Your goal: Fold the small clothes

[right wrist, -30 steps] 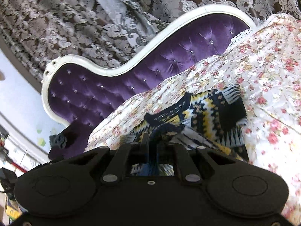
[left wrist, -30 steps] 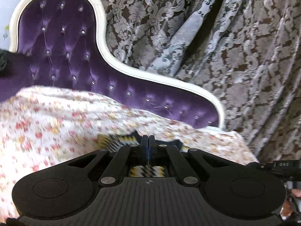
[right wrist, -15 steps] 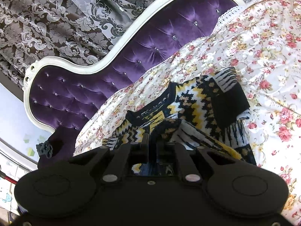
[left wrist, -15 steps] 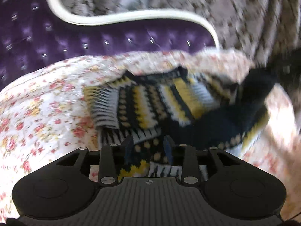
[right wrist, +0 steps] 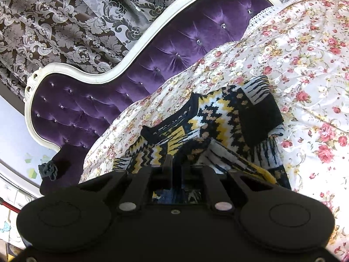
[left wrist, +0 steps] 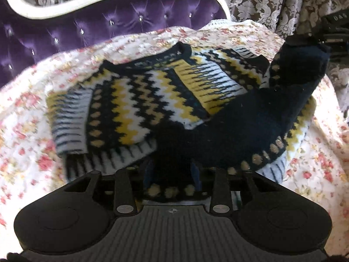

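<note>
The sweater lies in the middle of the left view, on a floral sheet in front of a purple sofa. Its dark lower part is folded over toward the right. The left gripper is closing, with the dark hem between its fingers. The right gripper is clamped on a fold of the sweater, low in its view. A curtain fills the upper left.

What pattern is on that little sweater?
The sweater has black, yellow and white zigzag bands, clearest in the left wrist view.
</note>
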Tool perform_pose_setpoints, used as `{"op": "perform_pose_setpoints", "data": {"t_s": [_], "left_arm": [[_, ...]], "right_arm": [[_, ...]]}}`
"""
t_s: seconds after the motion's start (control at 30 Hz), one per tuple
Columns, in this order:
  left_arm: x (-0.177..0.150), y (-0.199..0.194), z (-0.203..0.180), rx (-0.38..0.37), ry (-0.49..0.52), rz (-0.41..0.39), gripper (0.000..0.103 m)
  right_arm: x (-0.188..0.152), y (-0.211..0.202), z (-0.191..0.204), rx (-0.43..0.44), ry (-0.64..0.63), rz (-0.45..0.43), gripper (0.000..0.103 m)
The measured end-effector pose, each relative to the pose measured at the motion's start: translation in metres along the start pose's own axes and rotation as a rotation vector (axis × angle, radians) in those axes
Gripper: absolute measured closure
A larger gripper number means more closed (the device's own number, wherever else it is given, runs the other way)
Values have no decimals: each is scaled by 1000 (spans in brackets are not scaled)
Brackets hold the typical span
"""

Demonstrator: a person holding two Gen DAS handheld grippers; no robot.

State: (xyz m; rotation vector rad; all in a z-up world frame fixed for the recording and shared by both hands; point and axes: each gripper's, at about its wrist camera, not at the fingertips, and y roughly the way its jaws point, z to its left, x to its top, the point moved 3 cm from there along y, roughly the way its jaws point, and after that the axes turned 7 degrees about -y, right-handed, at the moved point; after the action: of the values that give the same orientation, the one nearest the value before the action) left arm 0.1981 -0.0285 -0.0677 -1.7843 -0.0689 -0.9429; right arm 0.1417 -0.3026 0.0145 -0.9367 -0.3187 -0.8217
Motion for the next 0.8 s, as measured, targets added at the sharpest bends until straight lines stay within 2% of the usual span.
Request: {"op": "perform_pose_setpoints", "data": {"t_s": [0.03, 0.13, 0.27, 0.43, 0.57, 0.8], "left_arm": [[-1, 1, 0, -7, -22, -1, 98], [-4, -12, 2, 30, -70, -81, 98], [1, -57, 4, 125, -82, -272, 98], [39, -103, 19, 154, -115, -428, 98], [75, -96, 36, 194, -139, -462, 98], [107, -45, 67, 233, -234, -399, 98]], "right_arm": [[-1, -1, 0, 0, 2, 0, 89], [-1, -2, 0, -1, 0, -1, 89], [-1, -11, 1, -8, -28, -8, 89], [13, -16, 10, -5, -63, -40, 89], [33, -4, 13, -11, -76, -60, 89], [63, 49, 10, -51, -100, -56, 89]]}}
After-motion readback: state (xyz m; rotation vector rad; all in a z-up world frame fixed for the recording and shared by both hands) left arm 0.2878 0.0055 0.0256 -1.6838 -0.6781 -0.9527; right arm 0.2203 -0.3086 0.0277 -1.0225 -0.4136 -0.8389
